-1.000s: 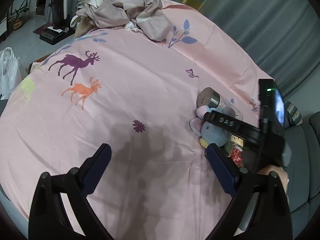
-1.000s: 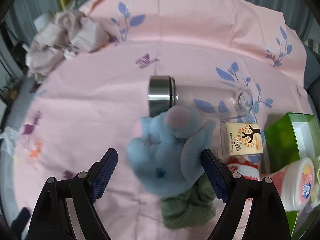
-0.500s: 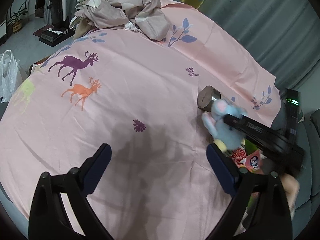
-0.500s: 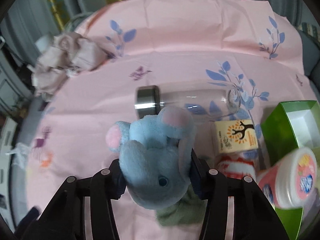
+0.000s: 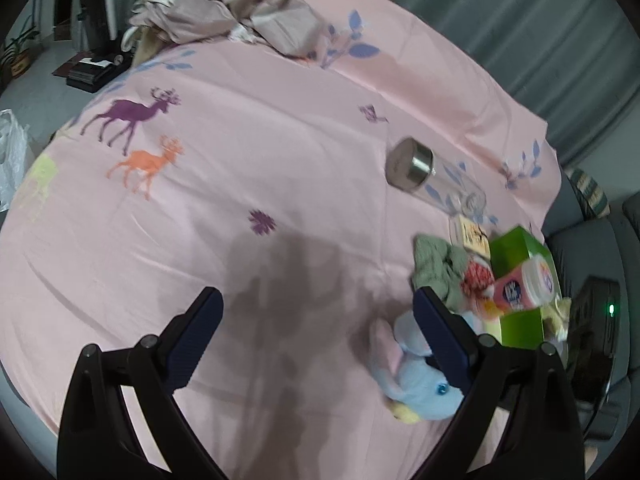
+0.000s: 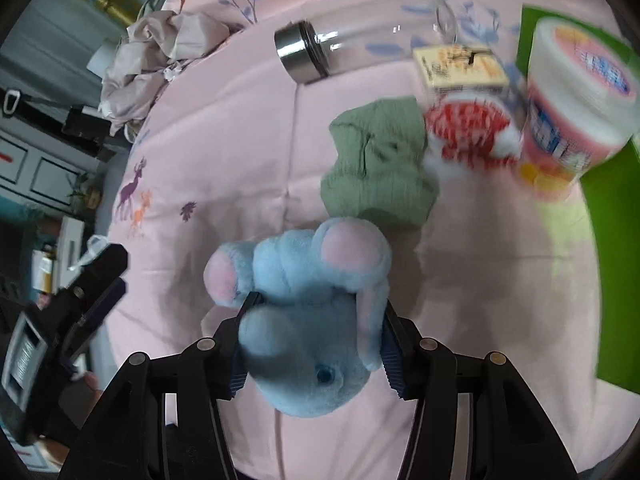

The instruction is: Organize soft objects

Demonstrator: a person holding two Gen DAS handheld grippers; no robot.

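Note:
A blue plush elephant (image 6: 304, 344) with pink ears sits squeezed between the pads of my right gripper (image 6: 318, 304), whose jaws are easing open slightly while still pressing on it. It hangs just above the pink sheet (image 6: 240, 140). In the left wrist view the same elephant (image 5: 420, 384) shows behind my left gripper's right finger. My left gripper (image 5: 316, 296) is open over bare sheet and holds nothing. A green knitted sock (image 6: 376, 168) and a red-and-white soft item (image 6: 468, 128) lie just beyond the elephant.
A glass bottle with a steel cap (image 5: 432, 176) lies on its side. A small yellow box (image 6: 460, 68), a pink tub (image 6: 576, 92) and a green box (image 5: 520, 248) crowd the right side. Crumpled beige cloth (image 5: 232, 12) is heaped at the far edge.
My right gripper shut on the blue elephant, lifted it off the green sock and carried it toward the near edge, away from the bottle. The left gripper hardly moved.

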